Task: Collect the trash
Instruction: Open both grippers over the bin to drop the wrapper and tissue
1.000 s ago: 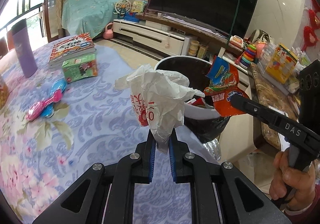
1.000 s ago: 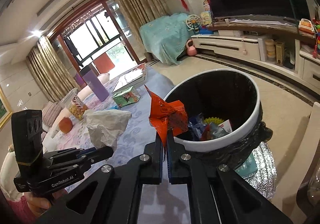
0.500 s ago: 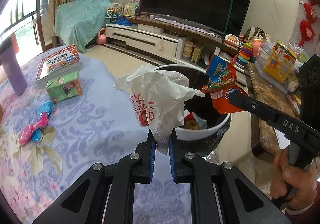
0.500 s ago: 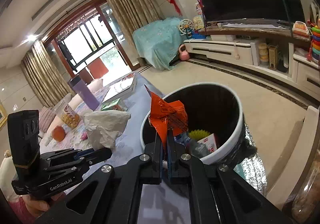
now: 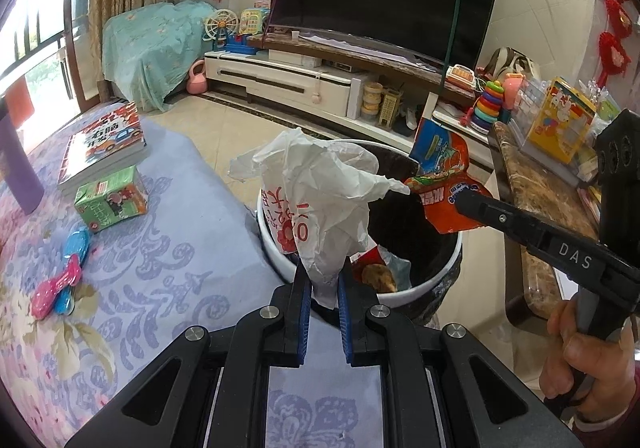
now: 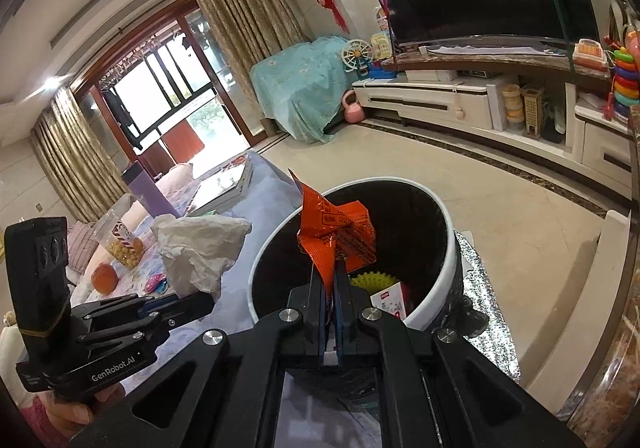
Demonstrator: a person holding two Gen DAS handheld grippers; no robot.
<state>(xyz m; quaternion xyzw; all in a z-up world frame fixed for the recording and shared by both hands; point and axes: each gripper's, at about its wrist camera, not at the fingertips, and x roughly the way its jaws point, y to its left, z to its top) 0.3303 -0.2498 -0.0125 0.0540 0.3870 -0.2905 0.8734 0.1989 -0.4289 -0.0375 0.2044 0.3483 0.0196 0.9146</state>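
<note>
My left gripper [image 5: 324,280] is shut on a crumpled white paper bag with red print [image 5: 316,204], held upright at the near rim of a white trash bin with a black liner [image 5: 420,290]. My right gripper [image 6: 331,268] is shut on a torn orange-red snack wrapper [image 6: 340,236], which hangs over the bin's opening [image 6: 450,248]. In the left wrist view the right gripper [image 5: 464,198] reaches in from the right with the wrapper [image 5: 444,184]. The right wrist view shows the left gripper [image 6: 188,302] with the white bag [image 6: 200,244] left of the bin. Several scraps lie inside the bin.
The bin stands against the edge of a table with a blue floral cloth [image 5: 140,268]. On it are a green carton [image 5: 112,198], a book [image 5: 104,144], pink and blue spoons [image 5: 60,284], a purple bottle [image 6: 148,192], a snack jar [image 6: 120,244]. A brown counter [image 5: 536,188] lies right.
Both grippers have moved forward toward the bin with their trash. The bin now looks nearer and lower, and more of its inside shows. Both grips are unchanged.
</note>
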